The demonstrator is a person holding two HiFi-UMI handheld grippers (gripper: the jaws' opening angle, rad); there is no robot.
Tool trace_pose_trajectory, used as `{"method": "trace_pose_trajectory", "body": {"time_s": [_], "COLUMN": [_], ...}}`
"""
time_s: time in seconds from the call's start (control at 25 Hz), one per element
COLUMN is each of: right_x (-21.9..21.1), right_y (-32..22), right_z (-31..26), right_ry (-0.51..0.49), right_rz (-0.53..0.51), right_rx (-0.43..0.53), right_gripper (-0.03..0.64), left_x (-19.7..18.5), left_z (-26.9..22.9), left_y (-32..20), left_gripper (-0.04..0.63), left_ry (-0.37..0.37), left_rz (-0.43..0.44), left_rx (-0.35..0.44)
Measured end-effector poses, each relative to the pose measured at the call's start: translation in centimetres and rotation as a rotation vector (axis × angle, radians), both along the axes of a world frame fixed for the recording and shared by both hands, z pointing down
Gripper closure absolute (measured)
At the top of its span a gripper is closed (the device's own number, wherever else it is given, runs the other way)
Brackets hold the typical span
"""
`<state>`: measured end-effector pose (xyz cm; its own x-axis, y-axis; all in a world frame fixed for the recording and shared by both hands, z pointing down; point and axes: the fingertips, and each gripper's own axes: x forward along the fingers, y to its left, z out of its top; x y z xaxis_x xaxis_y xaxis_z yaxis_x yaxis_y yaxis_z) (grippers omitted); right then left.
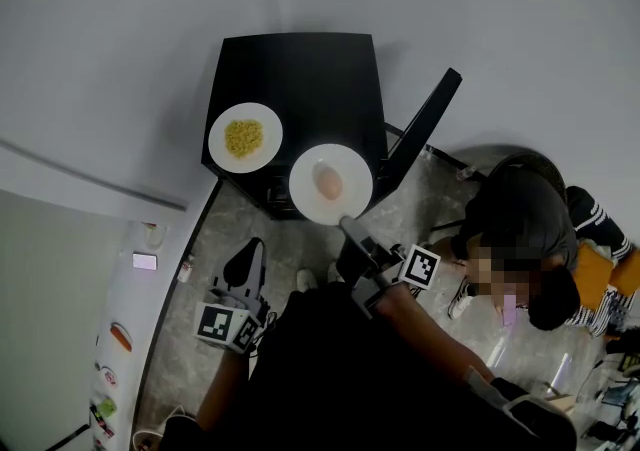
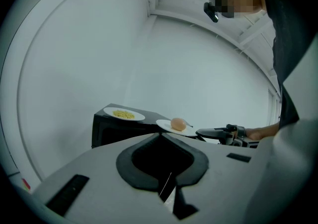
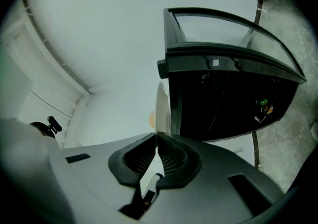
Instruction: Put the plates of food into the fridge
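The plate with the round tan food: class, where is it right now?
Head view, centre: the tan-food plate is at the front edge of the black fridge, its near rim pinched in the right tongs, the yellow-food plate just to its left.

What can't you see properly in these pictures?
- Inside the black fridge: in the right gripper view it is too dark to tell what is on the shelves, and the head view shows only its top.
- Food on the plate held in the right gripper jaws: in the right gripper view the plate is edge-on and mostly hides it.
- Yellow food on the other plate: too small in the head view to name.
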<state>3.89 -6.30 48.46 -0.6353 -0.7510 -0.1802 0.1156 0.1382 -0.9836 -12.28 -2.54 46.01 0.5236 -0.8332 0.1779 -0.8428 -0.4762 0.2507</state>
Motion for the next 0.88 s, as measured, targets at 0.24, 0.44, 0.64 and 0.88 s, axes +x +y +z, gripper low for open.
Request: {"method": "trace_pose_trajectory", "body": {"time_s": [0.24, 0.44, 0.64, 0.88], "right_x": [-0.8, -1.3, -1.6, -1.1], "right_y": [1.7, 2.0, 2.9, 2.8], "right_z": [1.6, 1.8, 2.3, 5.8], "right_ry": [-0.011, -0.02, -0.011, -0.008], "right_rz": [-0.032, -0.045, -0.085, -0.069], "right_rx": [-0.033, -0.029, -0.039, -0.111], "right_gripper": [0.583, 0.583, 0.583, 0.583], "left_x": [-0.3, -0.4, -0.2, 0.4], "left_z": [-0.2, -0.4, -0.2, 0.2], "left_y": [0.8, 0.9, 0.7, 0.5], "left_gripper": [0.566, 0.566, 0.566, 0.566], "left_ry": [0.006, 0.001, -0.005, -0.012], "left_rz": [-0.005, 0.0, 0.007, 0.017], "left_rx": [-0.002, -0.004, -0.008, -0.024]}}
